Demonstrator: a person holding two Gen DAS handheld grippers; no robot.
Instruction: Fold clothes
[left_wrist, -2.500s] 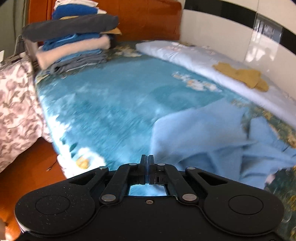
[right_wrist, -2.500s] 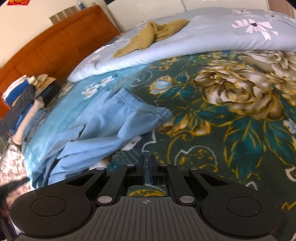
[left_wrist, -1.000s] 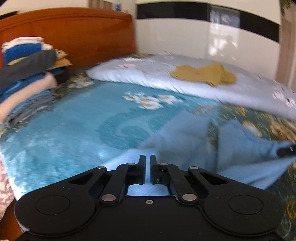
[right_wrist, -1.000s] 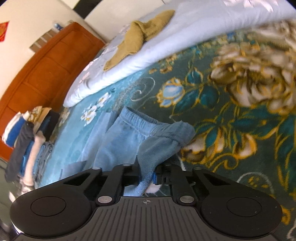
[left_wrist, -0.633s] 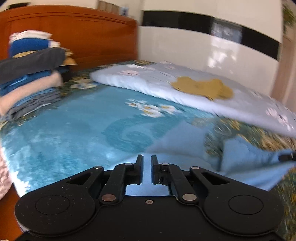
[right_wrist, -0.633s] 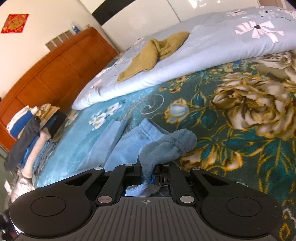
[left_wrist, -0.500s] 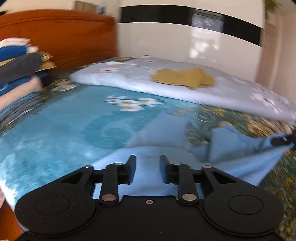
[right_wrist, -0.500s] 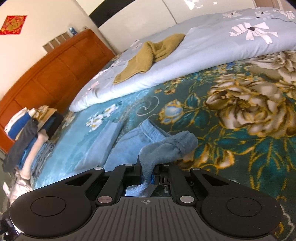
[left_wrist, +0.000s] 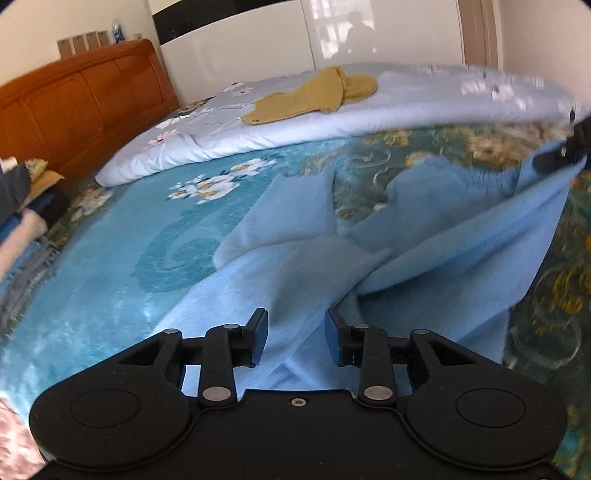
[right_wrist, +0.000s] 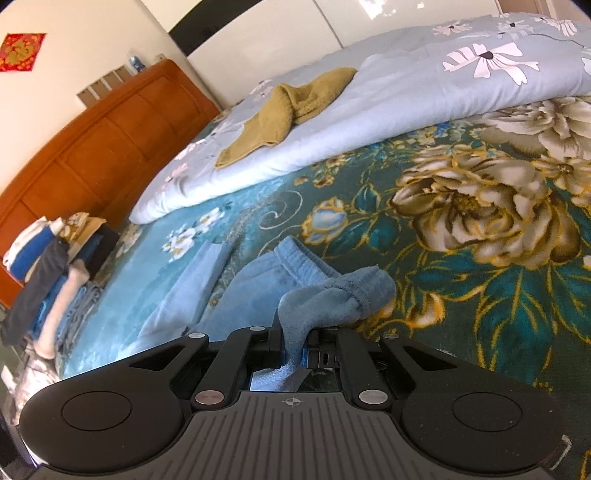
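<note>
A pair of light blue trousers lies crumpled on the flowered bed blanket. My left gripper is open, with trouser fabric lying between and under its jaws. My right gripper is shut on the trousers' waistband and holds it lifted off the blanket. The right gripper also shows in the left wrist view at the far right, pulling the cloth up. The rest of the trousers trails to the left.
A mustard-yellow garment lies on a folded pale flowered quilt at the far side. A stack of folded clothes sits by the wooden headboard. White wall panels stand behind the bed.
My left gripper has opened and moved in over the trouser fabric. My right gripper took hold of the waistband and lifted it, stretching the cloth.
</note>
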